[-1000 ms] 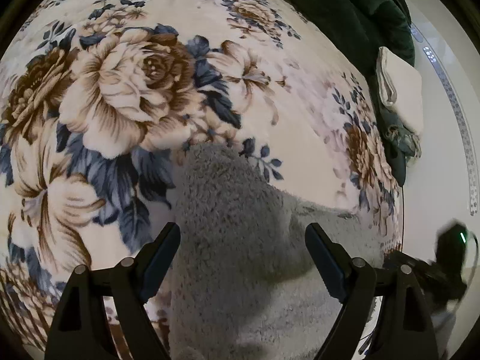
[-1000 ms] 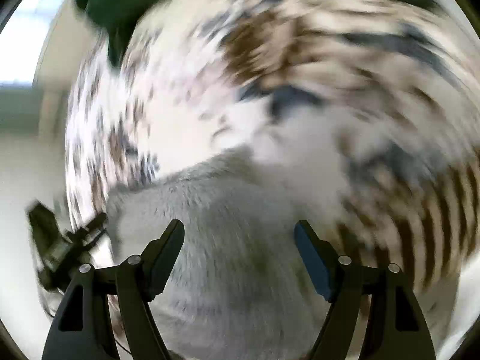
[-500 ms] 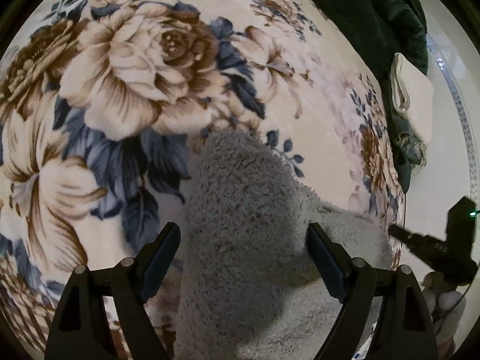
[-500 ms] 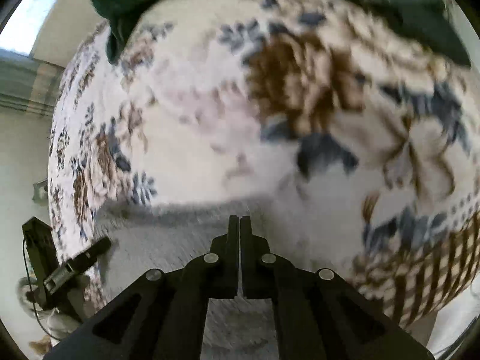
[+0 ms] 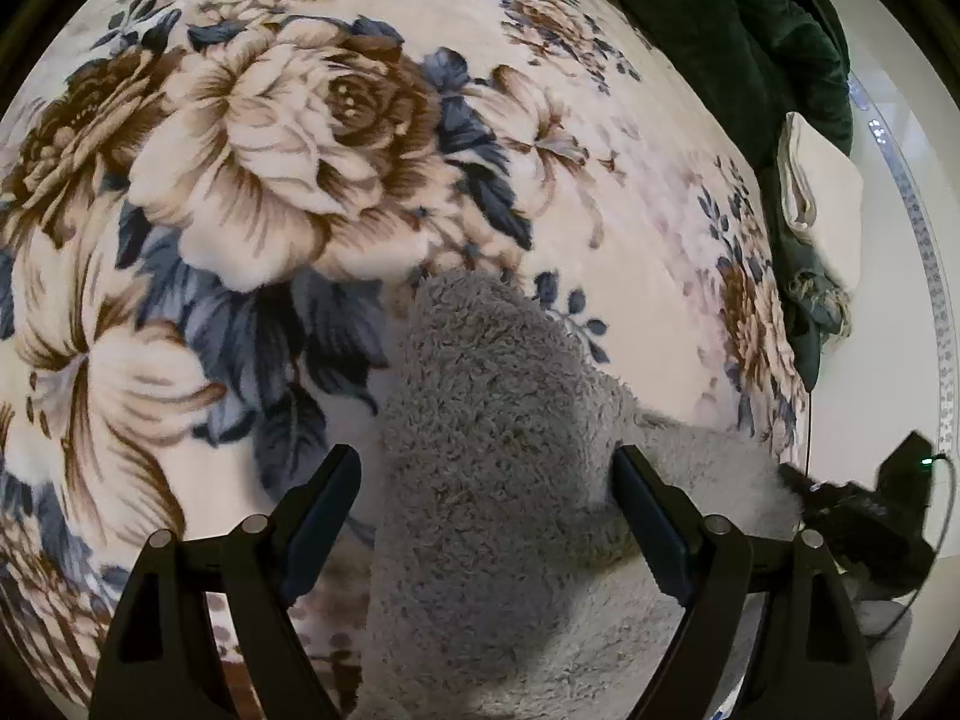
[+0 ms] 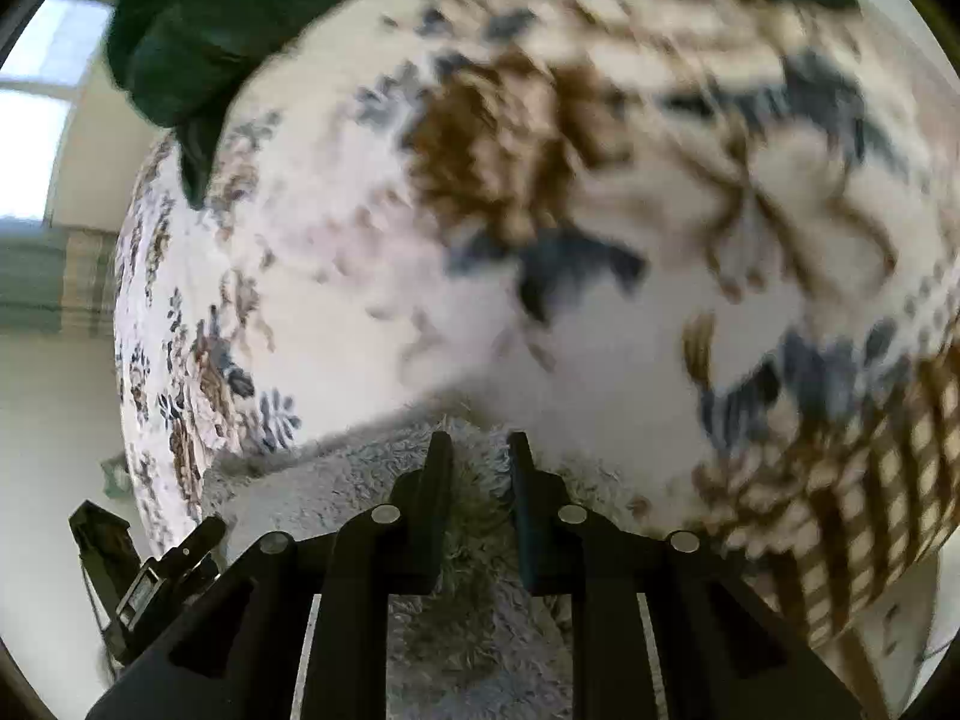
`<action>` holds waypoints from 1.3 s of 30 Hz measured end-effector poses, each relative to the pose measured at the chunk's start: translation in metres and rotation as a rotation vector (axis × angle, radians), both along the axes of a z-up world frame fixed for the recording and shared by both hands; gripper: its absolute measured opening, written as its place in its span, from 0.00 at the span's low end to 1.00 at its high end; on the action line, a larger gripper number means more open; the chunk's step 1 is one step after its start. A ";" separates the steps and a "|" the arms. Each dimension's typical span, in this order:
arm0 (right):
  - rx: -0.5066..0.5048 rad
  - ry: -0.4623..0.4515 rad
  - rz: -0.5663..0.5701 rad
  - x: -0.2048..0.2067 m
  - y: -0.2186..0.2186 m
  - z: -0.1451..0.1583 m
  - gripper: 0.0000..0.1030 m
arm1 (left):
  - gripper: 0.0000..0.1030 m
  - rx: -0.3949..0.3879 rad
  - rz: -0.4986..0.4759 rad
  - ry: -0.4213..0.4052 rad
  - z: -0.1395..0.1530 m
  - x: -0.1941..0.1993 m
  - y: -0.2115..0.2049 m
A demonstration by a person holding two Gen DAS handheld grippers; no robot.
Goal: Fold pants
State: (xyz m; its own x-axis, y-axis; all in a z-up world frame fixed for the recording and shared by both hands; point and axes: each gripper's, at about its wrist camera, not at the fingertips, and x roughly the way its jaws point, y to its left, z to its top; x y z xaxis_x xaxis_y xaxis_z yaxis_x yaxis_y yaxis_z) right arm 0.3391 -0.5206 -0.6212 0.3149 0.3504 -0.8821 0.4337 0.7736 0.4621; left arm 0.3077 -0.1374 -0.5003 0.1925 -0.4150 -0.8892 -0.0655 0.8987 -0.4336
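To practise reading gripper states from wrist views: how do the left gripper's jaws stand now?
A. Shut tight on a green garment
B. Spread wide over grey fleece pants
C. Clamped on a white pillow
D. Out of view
B: the left gripper has its jaws wide apart, the grey fleece pants lying between them on the floral blanket.

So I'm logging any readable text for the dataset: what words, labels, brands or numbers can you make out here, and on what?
None can be read.
The grey fleece pants, floral blanket and dark green garment show no label or print.
The pale strip at the right edge bears small marks, too small to read.
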 end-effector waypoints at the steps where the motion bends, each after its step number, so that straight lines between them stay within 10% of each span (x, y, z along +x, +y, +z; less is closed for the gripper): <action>1: -0.017 -0.027 0.002 0.002 0.003 0.009 0.18 | 0.83 0.000 0.004 0.000 0.000 0.000 0.001; 5: -0.099 -0.082 0.023 0.014 0.002 0.027 0.18 | 0.83 -0.021 0.020 0.004 -0.001 0.001 0.005; 10: 0.033 0.107 0.030 0.018 -0.014 -0.015 0.32 | 0.83 -0.037 0.030 0.018 -0.004 -0.001 0.004; 13: 0.052 0.047 -0.051 -0.015 -0.026 0.011 0.66 | 0.83 -0.032 0.015 0.009 -0.004 -0.005 0.003; 19: 0.325 0.095 -0.313 -0.123 -0.035 0.001 0.70 | 0.83 -0.072 0.045 0.029 -0.013 -0.007 0.009; 20: 0.390 0.116 -0.334 -0.134 -0.030 -0.013 0.69 | 0.83 -0.072 0.047 0.029 -0.014 -0.008 0.009; 23: 0.395 0.144 -0.419 -0.164 -0.020 -0.034 0.07 | 0.83 -0.074 0.052 0.033 -0.016 -0.008 0.009; 28: 0.144 0.177 -0.358 -0.172 -0.013 -0.028 0.07 | 0.83 -0.065 0.017 0.019 -0.012 -0.012 0.002; 31: 0.213 0.163 -0.272 -0.159 -0.001 -0.029 0.18 | 0.82 -0.052 -0.016 0.001 -0.002 -0.019 -0.005; 35: 0.292 0.005 -0.215 -0.156 -0.002 -0.019 1.00 | 0.82 -0.089 -0.048 -0.029 0.016 -0.037 -0.008; 39: 0.325 -0.050 -0.086 -0.141 0.005 -0.039 1.00 | 0.82 -0.112 -0.059 -0.027 0.010 -0.056 -0.006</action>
State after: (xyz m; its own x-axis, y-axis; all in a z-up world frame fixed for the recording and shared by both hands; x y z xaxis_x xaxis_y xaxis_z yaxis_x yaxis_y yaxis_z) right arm 0.1976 -0.5160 -0.6604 0.3961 0.5812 -0.7109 0.4613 0.5434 0.7013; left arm 0.2515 -0.1439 -0.4900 0.1881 -0.5230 -0.8313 -0.0008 0.8464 -0.5326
